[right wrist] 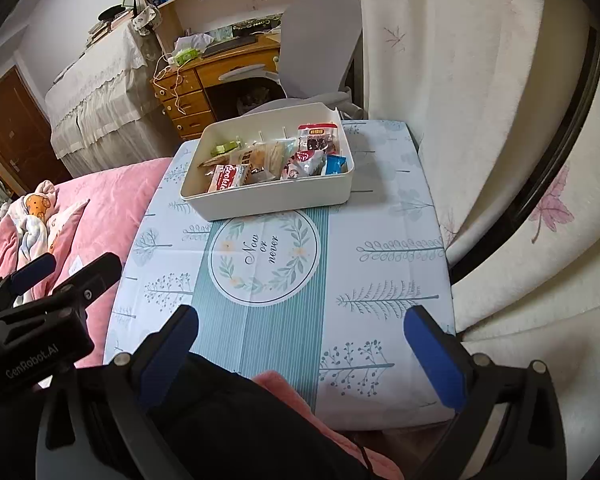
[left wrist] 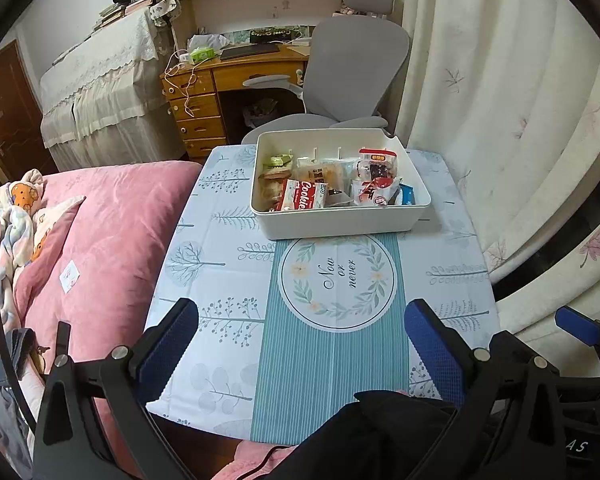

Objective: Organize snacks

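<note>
Presently, left wrist view: left gripper (left wrist: 300, 344) spread wide, nothing held, hanging over near edge of table (left wrist: 228, 264). White bin (left wrist: 340, 220) at far end, packed with snacks (left wrist: 332, 180); cloth around it bare.

Right wrist view: right gripper (right wrist: 300, 344) likewise spread and empty, near edge. Same bin (right wrist: 276, 196) far, slightly left; no loose packet on table (right wrist: 380, 248).

Judged: sorting done or not begun. Next move calls for long forward reach into bin.

Both claws hang side by side with nothing between their fingers, the left claw (left wrist: 300, 344) and right claw (right wrist: 300, 340) each spread wide.
</note>
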